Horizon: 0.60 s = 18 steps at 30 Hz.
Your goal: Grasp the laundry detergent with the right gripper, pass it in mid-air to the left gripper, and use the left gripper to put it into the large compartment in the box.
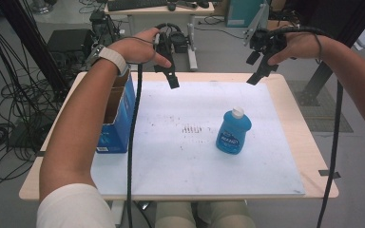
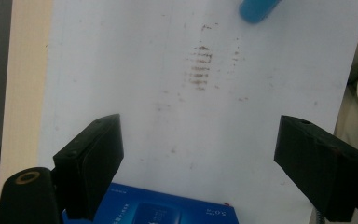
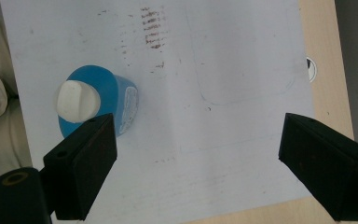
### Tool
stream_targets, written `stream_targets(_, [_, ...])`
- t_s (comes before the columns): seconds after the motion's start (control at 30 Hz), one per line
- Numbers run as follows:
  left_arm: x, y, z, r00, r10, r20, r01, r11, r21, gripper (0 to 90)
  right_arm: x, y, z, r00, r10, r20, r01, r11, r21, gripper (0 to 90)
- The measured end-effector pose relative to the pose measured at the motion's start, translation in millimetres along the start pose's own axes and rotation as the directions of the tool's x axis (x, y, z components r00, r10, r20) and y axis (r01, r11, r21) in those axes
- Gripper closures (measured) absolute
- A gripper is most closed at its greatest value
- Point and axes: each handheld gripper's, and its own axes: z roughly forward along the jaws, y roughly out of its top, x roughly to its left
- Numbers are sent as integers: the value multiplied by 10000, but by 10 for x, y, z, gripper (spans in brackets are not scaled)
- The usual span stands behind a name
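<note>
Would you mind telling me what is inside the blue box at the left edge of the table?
The blue box stands open at the top, showing bare brown inner walls. Its bottom is hidden by the person's left forearm and the box's own walls.

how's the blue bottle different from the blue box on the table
The blue bottle is rounded and capped in white, while the blue box is squared, with its top flaps open. The bottle stands on the white mat right of the middle; the box sits at the mat's left edge, partly behind the person's left forearm. The bottle looks shorter and narrower than the box. Both are blue, upright and untouched by either gripper.
</note>
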Motion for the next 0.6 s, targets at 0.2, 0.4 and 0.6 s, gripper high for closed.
stream_targets(0.2, [-25,-13,12,9998,-186,-90,184,9995,-262,104,31,15,-14,10000,10,-17,-10,10000,-47,107])
stream_targets(0.4, [-52,-21,-17,9998,-180,-129,177,9995,-247,81,71,22,-51,9999,88,129,-87,9999,-73,66])
stream_targets(0.6, [-87,-8,-30,9997,-177,-150,173,9995,-282,85,135,19,-101,9997,133,191,-130,9998,-134,57])
